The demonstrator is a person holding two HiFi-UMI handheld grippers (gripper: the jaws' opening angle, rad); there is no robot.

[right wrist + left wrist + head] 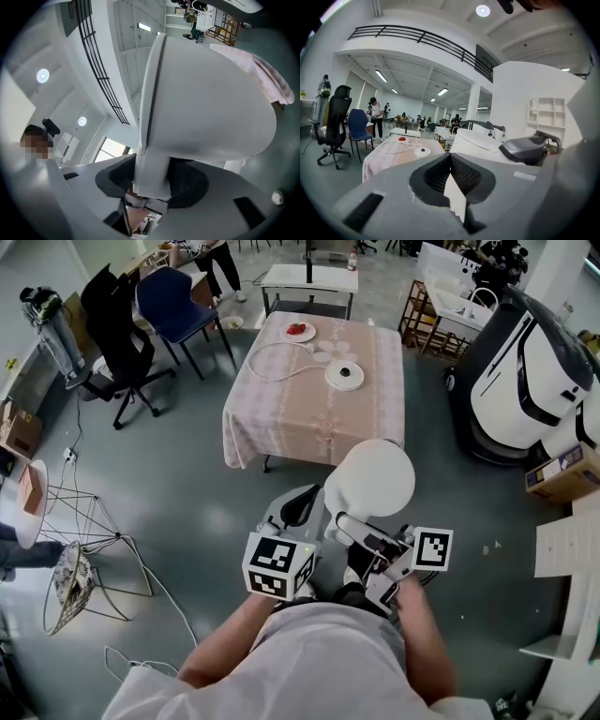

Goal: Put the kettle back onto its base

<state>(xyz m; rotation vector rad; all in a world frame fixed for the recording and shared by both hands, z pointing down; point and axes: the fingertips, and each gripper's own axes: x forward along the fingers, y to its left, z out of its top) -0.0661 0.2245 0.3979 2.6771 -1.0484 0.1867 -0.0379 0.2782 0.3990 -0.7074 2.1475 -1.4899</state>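
My right gripper (pixel 363 538) is shut on the handle (pixel 151 173) of the white kettle (pixel 375 479), which I hold in the air over the grey floor, short of the table. In the right gripper view the kettle body (pixel 206 93) fills the frame. The kettle's base (pixel 345 376), a white disc with a dark centre, lies on the table (pixel 309 427) under a pale cloth; its white cord (pixel 272 362) loops to the left. It also shows in the left gripper view as the base (pixel 423 151). Beside the kettle, my left gripper (pixel 298 509) (pixel 451 161) is shut and holds nothing.
A plate with something red (pixel 296 330) sits at the table's far end. A black office chair (pixel 122 334) and a blue chair (pixel 178 301) stand to the left. A large white machine (pixel 525 381) stands at the right, and a wire stand (pixel 84 540) at the left.
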